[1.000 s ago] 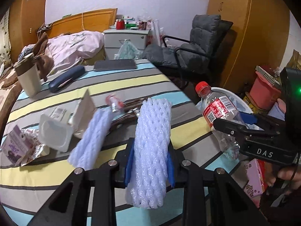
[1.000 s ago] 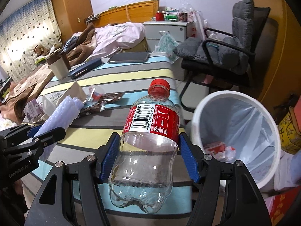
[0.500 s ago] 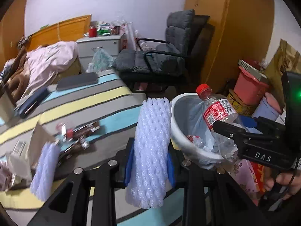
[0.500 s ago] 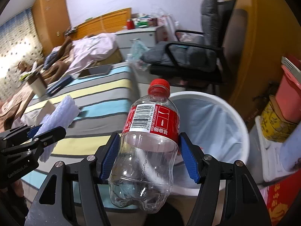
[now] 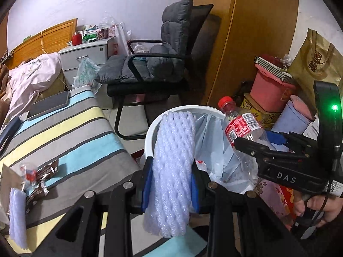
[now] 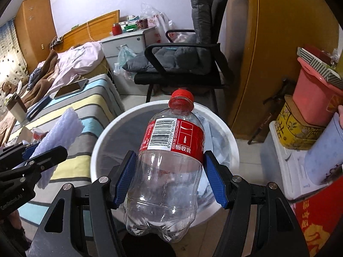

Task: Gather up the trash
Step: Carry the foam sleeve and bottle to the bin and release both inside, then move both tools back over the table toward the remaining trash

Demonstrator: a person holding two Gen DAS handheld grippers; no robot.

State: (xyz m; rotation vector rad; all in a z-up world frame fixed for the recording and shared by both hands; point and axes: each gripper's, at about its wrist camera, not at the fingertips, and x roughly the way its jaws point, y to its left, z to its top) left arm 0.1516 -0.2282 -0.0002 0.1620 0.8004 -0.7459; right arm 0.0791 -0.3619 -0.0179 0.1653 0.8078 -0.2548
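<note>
between the blue pads of the left claw (image 5: 170,180) a white foam net sleeve (image 5: 171,167) is sitting squeezed tight, its top end leaning over the near rim of the white trash bin (image 6: 111,128). to its right, the right claw (image 6: 169,180) is gripping a clear plastic bottle (image 6: 169,162) with a red cap, jaws spread wide around its body, directly above the lined bin. left of the left claw, wrappers (image 5: 40,182) are lying on the striped tabletop (image 5: 70,137).
</note>
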